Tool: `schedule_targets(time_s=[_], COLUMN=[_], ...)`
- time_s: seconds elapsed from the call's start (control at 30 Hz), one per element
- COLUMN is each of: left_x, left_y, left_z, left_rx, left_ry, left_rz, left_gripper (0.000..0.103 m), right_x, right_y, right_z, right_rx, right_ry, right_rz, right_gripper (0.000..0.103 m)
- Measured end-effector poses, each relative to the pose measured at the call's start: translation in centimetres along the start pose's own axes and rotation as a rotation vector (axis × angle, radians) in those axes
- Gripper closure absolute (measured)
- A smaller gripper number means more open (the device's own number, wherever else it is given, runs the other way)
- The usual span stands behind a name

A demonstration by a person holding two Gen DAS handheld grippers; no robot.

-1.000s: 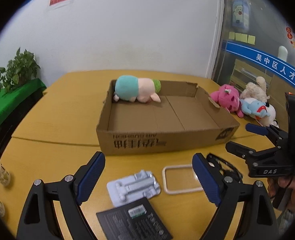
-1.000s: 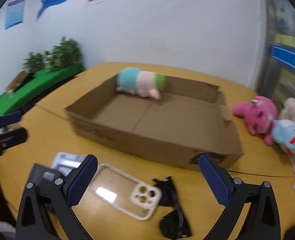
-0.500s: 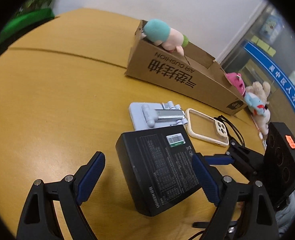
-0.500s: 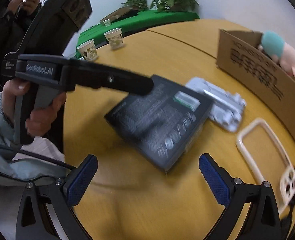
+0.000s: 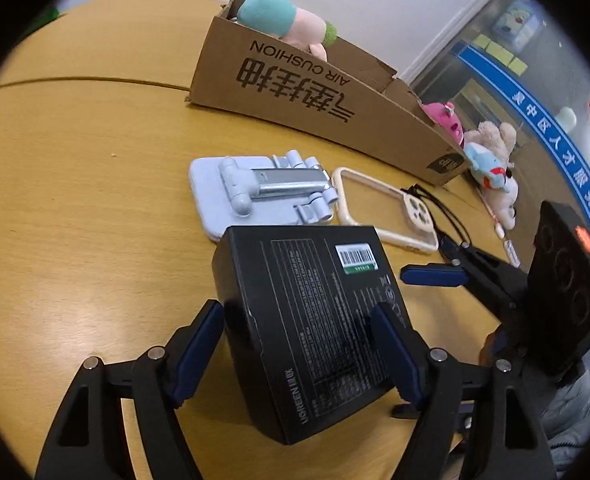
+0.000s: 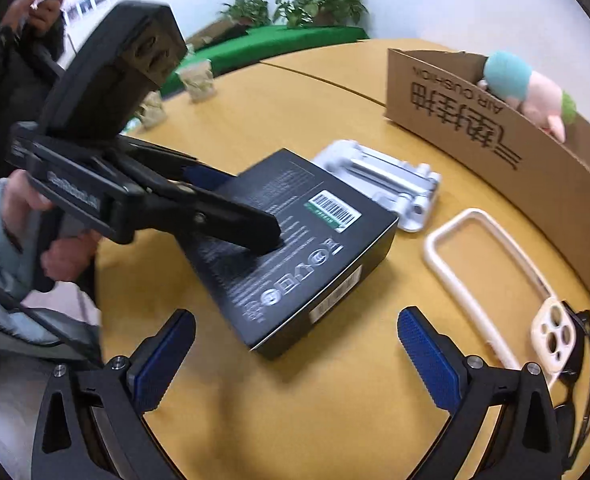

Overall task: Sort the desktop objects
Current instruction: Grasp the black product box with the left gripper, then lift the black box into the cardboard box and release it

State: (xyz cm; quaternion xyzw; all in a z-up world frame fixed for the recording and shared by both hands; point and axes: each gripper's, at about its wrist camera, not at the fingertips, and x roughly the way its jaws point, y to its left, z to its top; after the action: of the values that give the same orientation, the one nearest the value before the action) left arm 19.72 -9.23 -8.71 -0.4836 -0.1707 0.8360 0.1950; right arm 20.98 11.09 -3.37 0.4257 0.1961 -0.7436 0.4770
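Matte black box (image 5: 311, 316) between closing left gripper (image 5: 295, 344) pads; right gripper (image 6: 295, 356) agape (empty)

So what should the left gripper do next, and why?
Probably finish closing: the left gripper straddles the black box, its jaws have just been closing, and a gap still shows beside the left pad. The cardboard box holds only a plush.

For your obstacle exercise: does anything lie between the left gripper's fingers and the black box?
Nothing visible does. The left gripper already straddles the black box, its fingers closing in on either side.
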Motion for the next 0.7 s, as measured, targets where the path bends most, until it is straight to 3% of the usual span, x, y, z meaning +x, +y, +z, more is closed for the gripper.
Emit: schedule_targets(time_s=[0.03, 0.07, 0.33, 0.47, 0.7], left_x=[0.2, 0.3, -0.5, -2.8, -6.4], left_y=[-0.4, -0.9, -2.9, -6.2, -13.2], left_z=[0.0, 0.0, 0.5, 3.5, 11.0], left_rx=[0.008, 0.019, 0.054, 0.142, 0.333], left_ry=[0.002, 0.007, -0.057, -0.161, -0.354], left_rz=[-0.009, -0.024, 0.013, -0.002, -0.065], left_gripper=[0.033, 0.038, 0.044, 0.044, 0.044], right_x=[0.4, 1.0, 0.5, -3.4, -12.7], right_y=[-0.1, 0.0, 0.6, -0.2, -2.9], right_z=[0.2, 0.3, 0.9, 2.8, 7.7], right_rx=[0.016, 0.033, 0.051, 0.071, 0.027], right_ry=[0.01, 0.019, -0.039, -0.124, -0.338], right_rz=[-0.009, 0.006, -0.107, -0.171, -0.396], right_gripper=[0.008, 0.006, 0.009, 0.009, 0.009])
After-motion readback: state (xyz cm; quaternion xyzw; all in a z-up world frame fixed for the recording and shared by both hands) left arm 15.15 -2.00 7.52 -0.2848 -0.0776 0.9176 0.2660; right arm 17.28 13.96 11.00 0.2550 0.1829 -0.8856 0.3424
